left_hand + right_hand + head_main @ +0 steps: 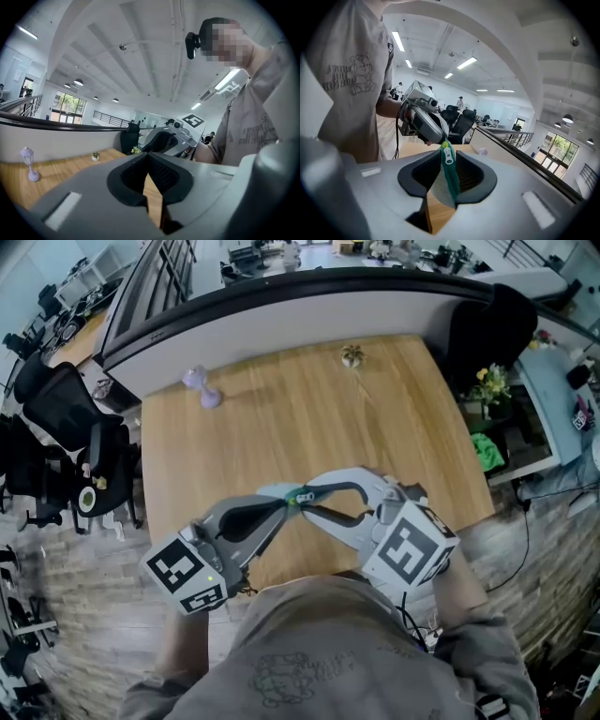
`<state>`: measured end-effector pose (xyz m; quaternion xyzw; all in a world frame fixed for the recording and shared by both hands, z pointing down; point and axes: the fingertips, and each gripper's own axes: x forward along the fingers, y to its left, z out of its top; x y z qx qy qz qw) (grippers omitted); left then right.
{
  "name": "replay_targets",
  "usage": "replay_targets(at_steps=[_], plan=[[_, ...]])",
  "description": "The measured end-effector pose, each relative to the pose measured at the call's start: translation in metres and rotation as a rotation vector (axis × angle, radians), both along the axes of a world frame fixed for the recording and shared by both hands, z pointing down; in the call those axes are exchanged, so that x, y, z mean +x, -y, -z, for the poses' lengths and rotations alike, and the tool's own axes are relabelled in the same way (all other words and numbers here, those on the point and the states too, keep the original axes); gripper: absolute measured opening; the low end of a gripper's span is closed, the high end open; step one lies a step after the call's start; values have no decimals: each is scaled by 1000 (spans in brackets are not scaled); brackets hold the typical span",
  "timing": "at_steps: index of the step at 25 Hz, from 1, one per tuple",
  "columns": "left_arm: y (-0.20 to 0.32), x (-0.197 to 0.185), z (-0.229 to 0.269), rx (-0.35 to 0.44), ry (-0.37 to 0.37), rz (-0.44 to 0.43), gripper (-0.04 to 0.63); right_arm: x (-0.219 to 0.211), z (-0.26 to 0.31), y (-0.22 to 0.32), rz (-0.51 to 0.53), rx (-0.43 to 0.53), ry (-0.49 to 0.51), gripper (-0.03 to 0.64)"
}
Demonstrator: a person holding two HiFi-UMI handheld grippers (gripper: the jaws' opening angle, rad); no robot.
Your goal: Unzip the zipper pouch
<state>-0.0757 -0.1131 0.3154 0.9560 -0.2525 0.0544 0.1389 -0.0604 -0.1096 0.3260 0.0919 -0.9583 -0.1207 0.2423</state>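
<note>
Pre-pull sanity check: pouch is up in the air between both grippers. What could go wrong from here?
Left gripper pinches only the very end of the zipper pouch with its tips; it may slip under pull.
The slider sits right between the right gripper's tips, which could block its travel.
Everything hangs above the table; a lost grip drops the pouch.

The zipper pouch [440, 183] is small, with pale grey fabric and a green zipper tape running along one edge. A white zipper pull [448, 153] sits near its upper end. The pouch stands edge-on and roughly upright between the jaws of the right gripper [440, 202], which pinch its lower part. Its upper end reaches the tip of the left gripper [439, 142]; whether it is gripped there cannot be told. It hangs in the air above the desk [309, 418], near the desk's front edge.
</note>
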Motion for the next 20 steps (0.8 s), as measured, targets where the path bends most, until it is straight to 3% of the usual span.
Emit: replay_targets(at_steps=[4,14,20], plan=[[0,-3,-4,0,18,3,0,0,0,-2,9,-31,13,59],[-4,-1,-5,-2,27,-4,0,3,-10,-7,40,-46,-33,58],[-5,-5,-6,-4,17,-8,-2,0,-5,-7,41,-80,-7,52]])
